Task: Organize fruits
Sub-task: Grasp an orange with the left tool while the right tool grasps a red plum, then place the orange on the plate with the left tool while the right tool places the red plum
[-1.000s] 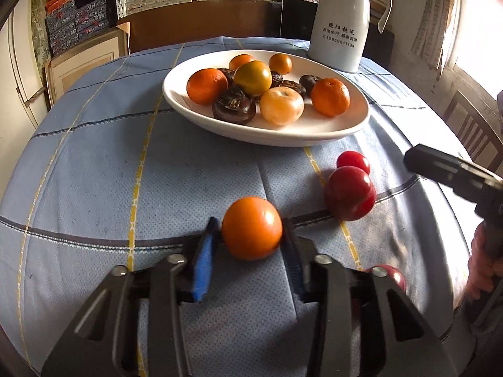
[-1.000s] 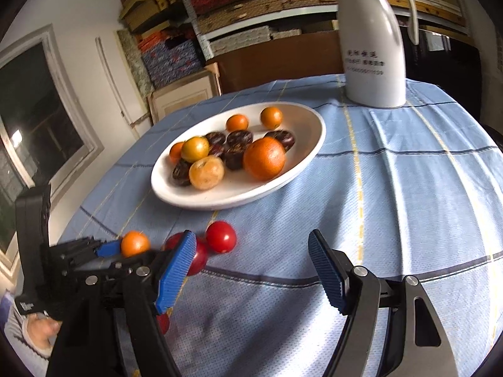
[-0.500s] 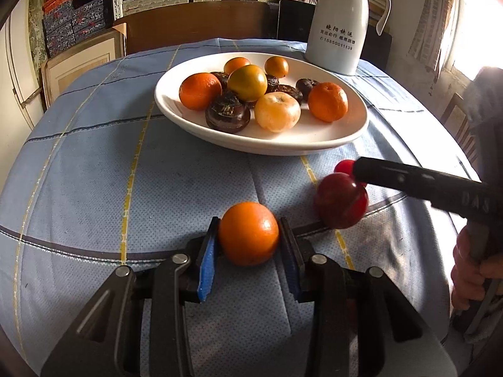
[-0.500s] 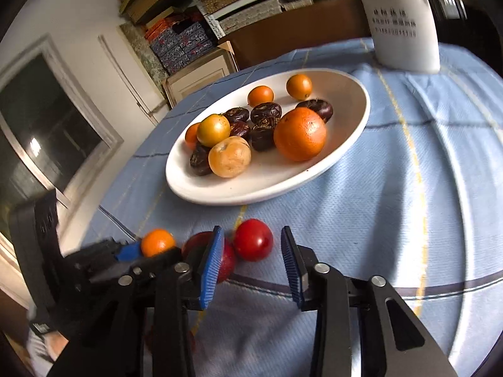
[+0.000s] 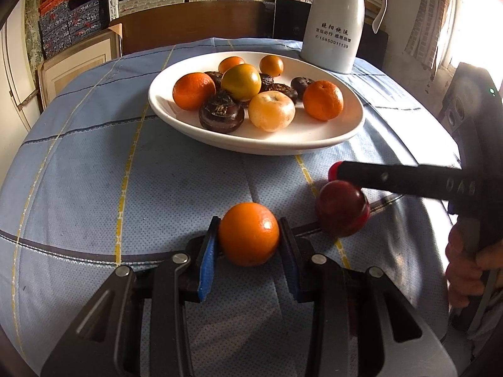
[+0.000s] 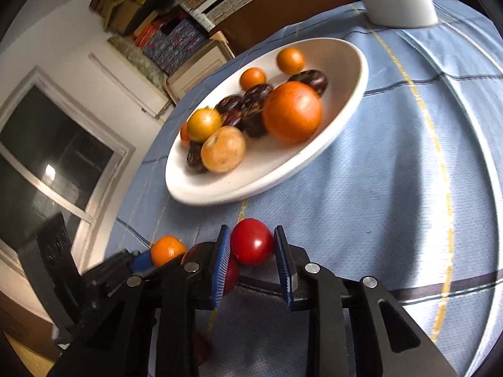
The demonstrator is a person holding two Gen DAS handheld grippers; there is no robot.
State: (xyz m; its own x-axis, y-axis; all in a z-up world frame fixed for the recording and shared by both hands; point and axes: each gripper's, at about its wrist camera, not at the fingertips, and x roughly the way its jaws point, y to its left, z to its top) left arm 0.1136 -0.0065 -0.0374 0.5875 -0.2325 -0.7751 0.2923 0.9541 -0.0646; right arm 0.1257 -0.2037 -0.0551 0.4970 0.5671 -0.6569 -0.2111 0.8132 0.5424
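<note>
We see a round table [image 5: 94, 163] under a blue checked cloth, with a white jug [image 5: 336, 22] at its far side. Near the jug sits a wide white plate [image 5: 314, 138], loaded with oranges, yellowish fruits and dark brown ones.

On the cloth in front of the plate, our left gripper [image 5: 248, 235] has its blue pads pressed against both sides of an orange [image 5: 248, 234]; the jaws are closed to the width of the fruit, which rests on the cloth. Just right of the orange lies a dark red fruit [image 5: 342, 209], touching or nearly touching the black finger of the other tool.

From the right wrist view, our right gripper [image 6: 251, 246] brackets a bright red tomato [image 6: 251, 242] that sits on the cloth just near of the plate rim. Its left pad touches the tomato; on the right side we see a thin gap, so the jaws are narrowed around it but we cannot tell whether they grip. The dark red fruit lies immediately left of this gripper, partly hidden behind its finger.
</note>
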